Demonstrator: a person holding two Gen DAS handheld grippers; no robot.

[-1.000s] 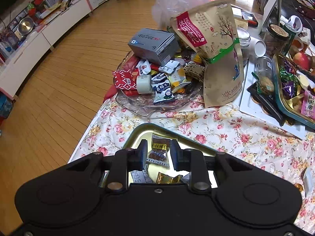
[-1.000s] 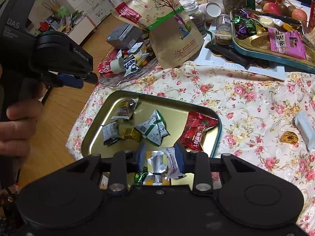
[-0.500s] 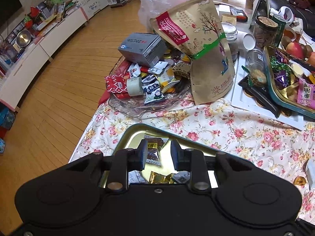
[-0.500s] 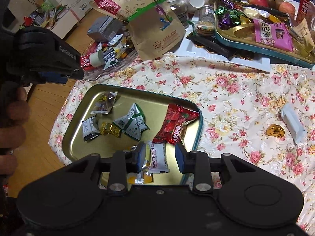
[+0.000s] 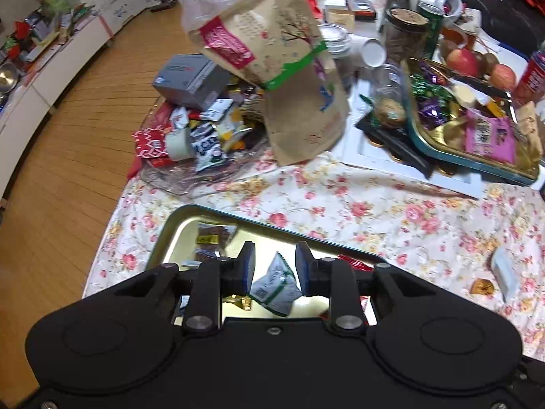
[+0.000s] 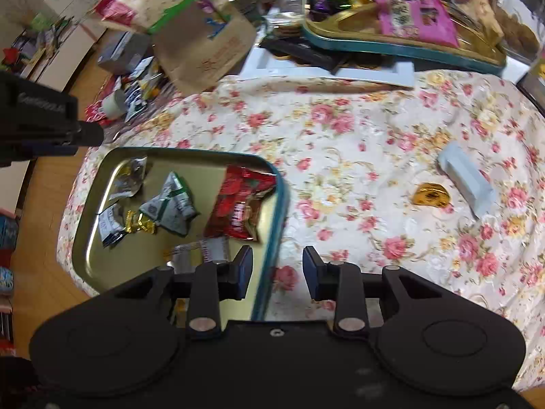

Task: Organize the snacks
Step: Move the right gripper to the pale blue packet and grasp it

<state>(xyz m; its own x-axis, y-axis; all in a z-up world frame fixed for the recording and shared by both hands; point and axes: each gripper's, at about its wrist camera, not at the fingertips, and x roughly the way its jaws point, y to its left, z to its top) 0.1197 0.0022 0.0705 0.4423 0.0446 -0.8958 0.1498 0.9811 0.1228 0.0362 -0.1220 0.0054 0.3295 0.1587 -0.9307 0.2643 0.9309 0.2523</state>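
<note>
Both grippers stand with fingers apart and nothing held: the left gripper [image 5: 275, 266] hangs over the gold tray [image 6: 102, 173], a green-and-white packet [image 5: 274, 284] lying loose below its gap, and the right gripper [image 6: 277, 267] straddles the tray's teal edge. Still off the tray, to its right on the floral tabletop [image 6: 340, 136], lie a gold-wrapped candy [image 6: 430, 196] and, just beside it, a pale blue-grey bar [image 6: 465, 180]. Judged light, crinkly and slippery; best pinched across the candy's body and the bar's short width.
</note>
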